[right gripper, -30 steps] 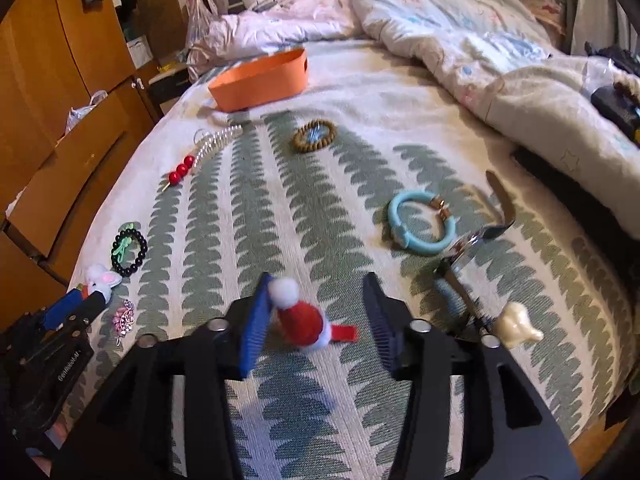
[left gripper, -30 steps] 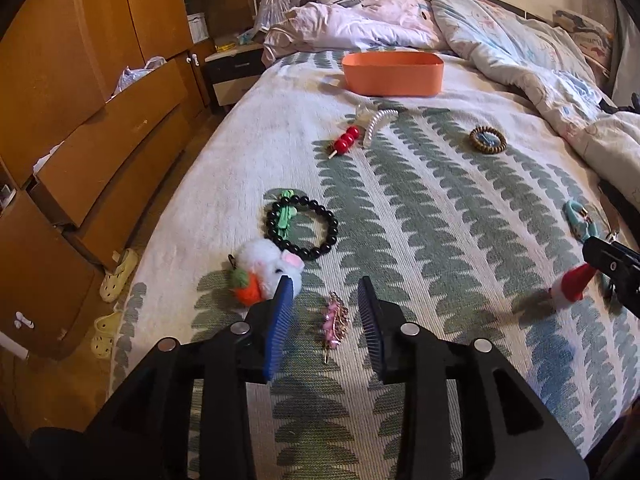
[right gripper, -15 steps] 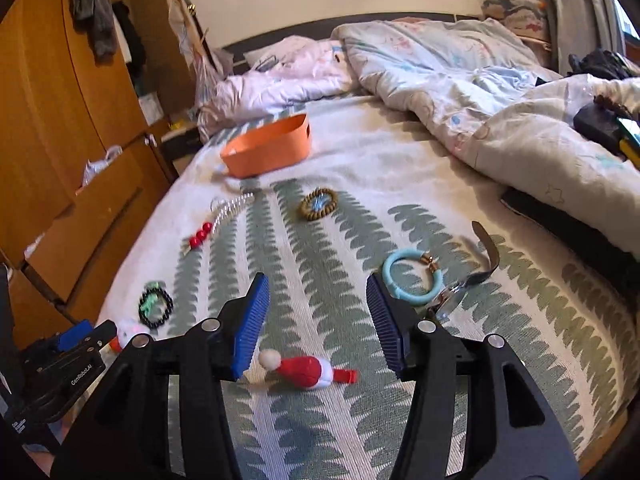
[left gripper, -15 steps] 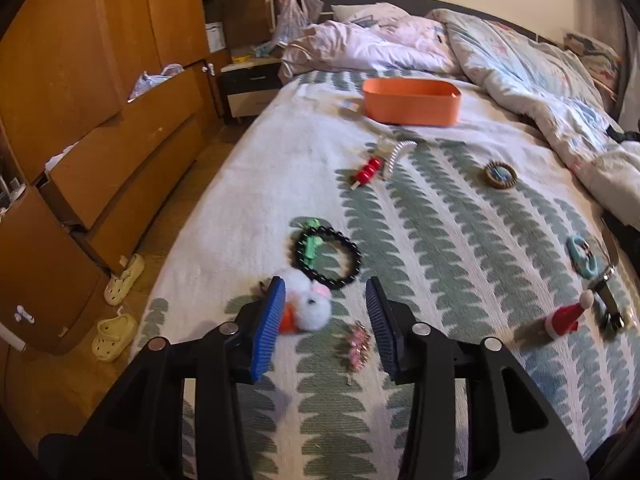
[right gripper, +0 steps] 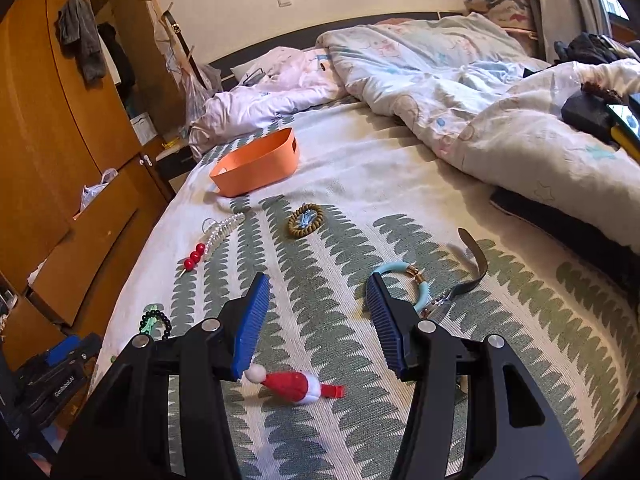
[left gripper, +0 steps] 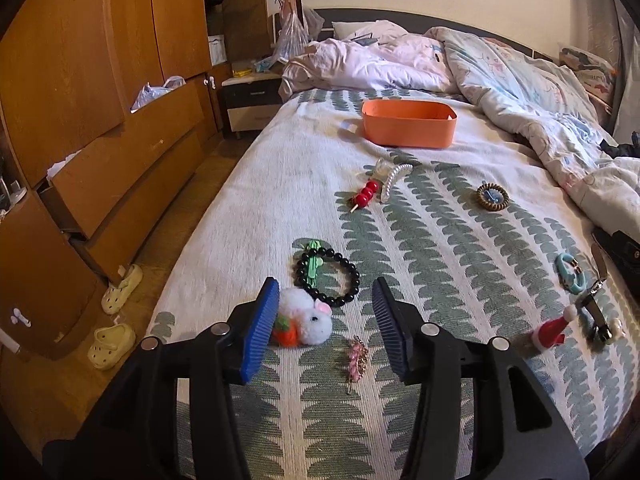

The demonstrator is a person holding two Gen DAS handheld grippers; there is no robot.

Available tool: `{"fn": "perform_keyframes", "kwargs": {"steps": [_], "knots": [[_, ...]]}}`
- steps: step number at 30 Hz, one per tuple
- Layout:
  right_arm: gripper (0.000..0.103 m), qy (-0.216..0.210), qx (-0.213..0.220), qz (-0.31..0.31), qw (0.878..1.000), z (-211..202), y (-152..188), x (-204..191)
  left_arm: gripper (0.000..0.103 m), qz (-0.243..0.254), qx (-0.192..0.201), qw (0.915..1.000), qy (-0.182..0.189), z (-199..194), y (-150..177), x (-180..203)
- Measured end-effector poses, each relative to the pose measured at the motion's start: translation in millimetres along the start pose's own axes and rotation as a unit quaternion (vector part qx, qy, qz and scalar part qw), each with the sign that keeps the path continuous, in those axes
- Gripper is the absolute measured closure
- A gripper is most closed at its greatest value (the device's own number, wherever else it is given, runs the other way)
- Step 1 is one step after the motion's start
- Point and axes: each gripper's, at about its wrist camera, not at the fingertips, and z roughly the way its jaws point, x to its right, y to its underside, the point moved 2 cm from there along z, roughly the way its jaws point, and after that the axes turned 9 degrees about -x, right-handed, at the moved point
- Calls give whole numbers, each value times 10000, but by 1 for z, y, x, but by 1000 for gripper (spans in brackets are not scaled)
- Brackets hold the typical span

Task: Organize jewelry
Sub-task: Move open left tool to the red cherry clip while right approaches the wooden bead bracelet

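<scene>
Jewelry lies scattered on a leaf-patterned bedspread. My left gripper [left gripper: 326,328] is open and empty, raised above a white bunny pom-pom clip [left gripper: 306,318], a pink brooch [left gripper: 357,362] and a black bead bracelet [left gripper: 328,278]. My right gripper [right gripper: 316,322] is open and empty, raised above a red Santa-hat clip [right gripper: 294,386]. A light blue bracelet [right gripper: 412,280] and a watch [right gripper: 470,276] lie just right of it. An orange bin [left gripper: 409,122] stands at the far end, also in the right wrist view [right gripper: 256,168]. A red bead pick [left gripper: 365,196], a pearl clip [left gripper: 392,180] and a brown hair tie [left gripper: 492,197] lie between.
A crumpled duvet [left gripper: 540,112] covers the right and far side of the bed. A wooden wardrobe with open drawers [left gripper: 100,152] stands left, with slippers [left gripper: 116,320] on the floor beside the bed edge. A nightstand [left gripper: 252,100] is at the far left corner.
Both grippers have lifted and pulled back from the bedspread, still open. The pom-pom clip, brooch and Santa-hat clip stay on the bed.
</scene>
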Motion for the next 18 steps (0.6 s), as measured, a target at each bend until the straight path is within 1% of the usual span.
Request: {"fn": "perform_keyframes", "kwargs": {"steps": [8, 13, 15, 16, 18], "knots": [[49, 25, -107, -72, 9999, 7, -2, -5, 54, -18, -9, 10000, 20, 0, -1, -2], [49, -89, -216, -123, 9997, 13, -12, -14, 54, 32, 4, 10000, 15, 1, -7, -1], [49, -173, -359, -181, 9990, 21, -21, -21, 49, 40, -43, 10000, 33, 3, -15, -2], [49, -161, -450, -223, 9986, 28, -27, -25, 44, 35, -77, 9999, 59, 4, -22, -4], [49, -147, -553, -282, 9980, 41, -40, -31, 41, 2, -142, 9998, 112, 8, -38, -10]]}}
